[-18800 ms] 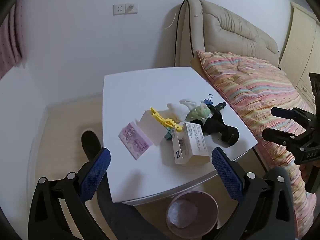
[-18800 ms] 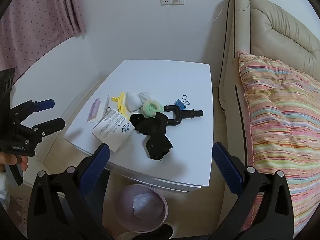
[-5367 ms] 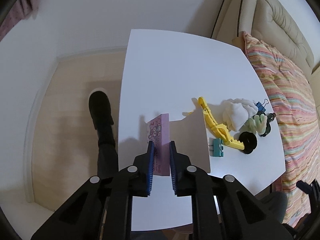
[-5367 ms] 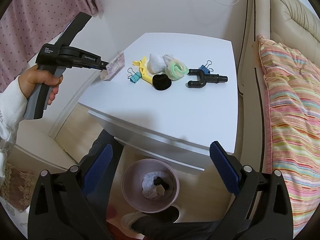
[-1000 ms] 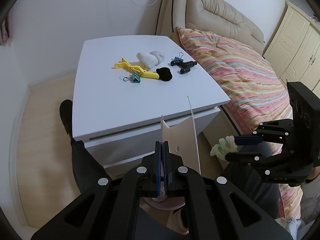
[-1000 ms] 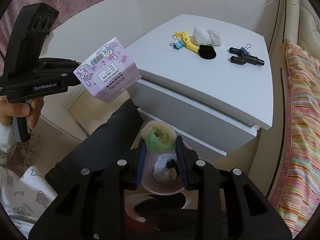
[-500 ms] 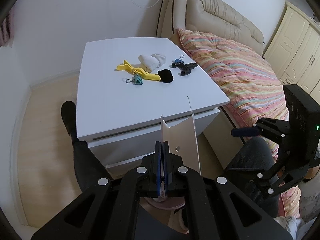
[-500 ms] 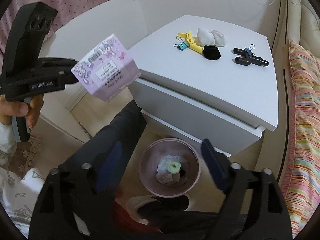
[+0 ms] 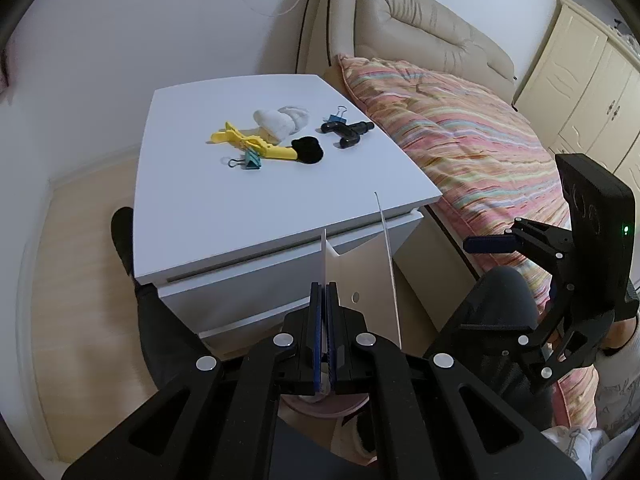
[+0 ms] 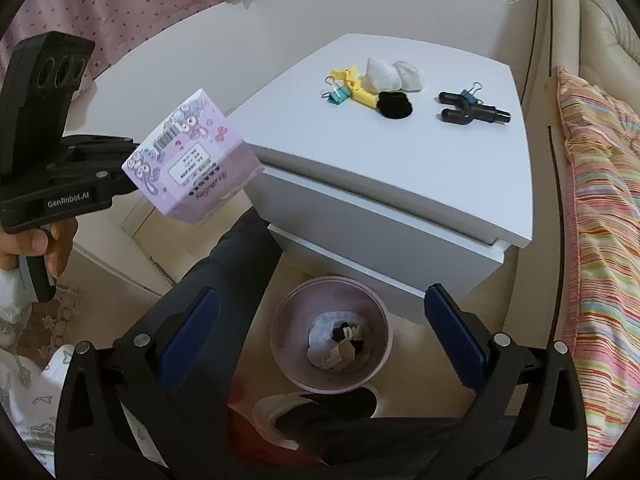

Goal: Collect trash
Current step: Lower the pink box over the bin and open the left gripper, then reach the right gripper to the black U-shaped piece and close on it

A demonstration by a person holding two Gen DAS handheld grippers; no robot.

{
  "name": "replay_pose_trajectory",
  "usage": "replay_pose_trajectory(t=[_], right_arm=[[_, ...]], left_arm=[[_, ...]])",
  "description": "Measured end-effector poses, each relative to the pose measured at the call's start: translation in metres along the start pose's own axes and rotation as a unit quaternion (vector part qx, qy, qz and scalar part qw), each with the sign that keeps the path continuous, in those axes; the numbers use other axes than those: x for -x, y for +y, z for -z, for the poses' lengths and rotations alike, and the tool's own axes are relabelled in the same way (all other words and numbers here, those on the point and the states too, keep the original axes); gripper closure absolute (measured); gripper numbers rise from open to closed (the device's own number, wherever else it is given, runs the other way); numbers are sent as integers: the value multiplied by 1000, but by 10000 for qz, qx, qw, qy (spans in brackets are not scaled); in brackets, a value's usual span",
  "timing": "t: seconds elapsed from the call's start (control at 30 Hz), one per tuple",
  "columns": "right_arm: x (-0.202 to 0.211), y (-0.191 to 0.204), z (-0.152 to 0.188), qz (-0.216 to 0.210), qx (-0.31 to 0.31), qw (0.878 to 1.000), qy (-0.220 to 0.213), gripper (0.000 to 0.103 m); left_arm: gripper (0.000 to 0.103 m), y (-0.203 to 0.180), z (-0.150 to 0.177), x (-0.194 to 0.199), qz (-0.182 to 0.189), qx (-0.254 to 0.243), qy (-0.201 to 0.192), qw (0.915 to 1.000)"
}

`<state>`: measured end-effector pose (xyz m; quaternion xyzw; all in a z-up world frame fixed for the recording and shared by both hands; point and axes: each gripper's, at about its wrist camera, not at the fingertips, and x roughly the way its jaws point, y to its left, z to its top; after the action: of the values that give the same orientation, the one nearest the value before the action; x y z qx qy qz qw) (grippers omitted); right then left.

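My left gripper is shut on a flap of the purple cartoon-print box, held in the air left of the white nightstand. In the left wrist view only the box's white inside shows. My right gripper hangs over the pink bin on the floor, its jaws opening wide with nothing between them. The pale green ring lies in the bin on white paper and a black scrap. One of its blue fingers shows at the right of the left wrist view.
On the nightstand lie a yellow clip, a teal binder clip, white wads, a black round piece, a black forked part and a blue binder clip. A striped bed is at the right. A person's legs stand beside the bin.
The right gripper was shut on the pale green ring above the bin; its jaws have spread and the ring now lies in the bin. The left gripper and box have stayed put.
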<state>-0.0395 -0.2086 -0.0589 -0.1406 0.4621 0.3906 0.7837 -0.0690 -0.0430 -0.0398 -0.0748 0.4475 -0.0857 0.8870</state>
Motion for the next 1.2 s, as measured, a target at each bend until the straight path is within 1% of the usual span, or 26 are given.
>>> replay_pose_trajectory(t=[0.1,0.3,0.43,0.63,0.67,0.7,0.77,0.8,0.83,0.87,0.9,0.93,0.97,1.0,1.07,1.1,1.13,1.2], right_arm=[[8,-5,0,89,-78,9999,-108,3],[21,-24,1,409,-379,9981,-262,3],[26,-33,5,460,-485,9973,-296,3],[37,-45,7,541,-619,9958,-393,3],[38,-46,7,551,-631,9957,-403,3],[39,-47,7,557,-643,9955,-415,3],[40,-49,7,561,-671,9952,-437,3],[41,-50,7,561,-680,9951,-443,3],[41,-51,7,552,-691,9951,-448,3],[40,-51,7,546,-692,9951,-446,3],[40,-50,8,544,-691,9951,-441,3],[39,-50,8,535,-690,9952,-434,3],[38,-49,8,525,-689,9953,-428,3],[37,-49,8,520,-688,9954,-422,3],[37,-49,8,517,-687,9954,-420,3],[37,-49,8,514,-687,9954,-418,3],[36,-49,8,508,-681,9955,-412,3],[35,-48,7,489,-660,9958,-400,3]], left_arm=[[100,-4,0,-1,29,-62,17,10000],[100,-15,1,-8,12,-235,76,9997],[100,-24,1,-14,42,-388,173,9991],[100,-32,2,-20,119,-479,298,9983],[100,-33,3,-21,130,-494,322,9982],[97,-34,3,-22,150,-503,332,9981],[94,-35,3,-23,168,-520,380,9978],[91,-35,4,-25,166,-516,404,9977],[79,-35,4,-26,165,-501,424,9977],[69,-34,5,-27,184,-462,443,9978],[48,-33,6,-28,215,-435,428,9979],[39,-32,6,-28,237,-413,406,9980],[24,-31,7,-27,270,-384,377,9982],[14,-30,7,-27,285,-358,338,9984],[13,-29,7,-26,259,-335,281,9987],[9,-27,6,-26,215,-308,256,9990],[8,-25,6,-25,167,-286,213,9992],[8,-22,5,-24,134,-241,183,9995]])
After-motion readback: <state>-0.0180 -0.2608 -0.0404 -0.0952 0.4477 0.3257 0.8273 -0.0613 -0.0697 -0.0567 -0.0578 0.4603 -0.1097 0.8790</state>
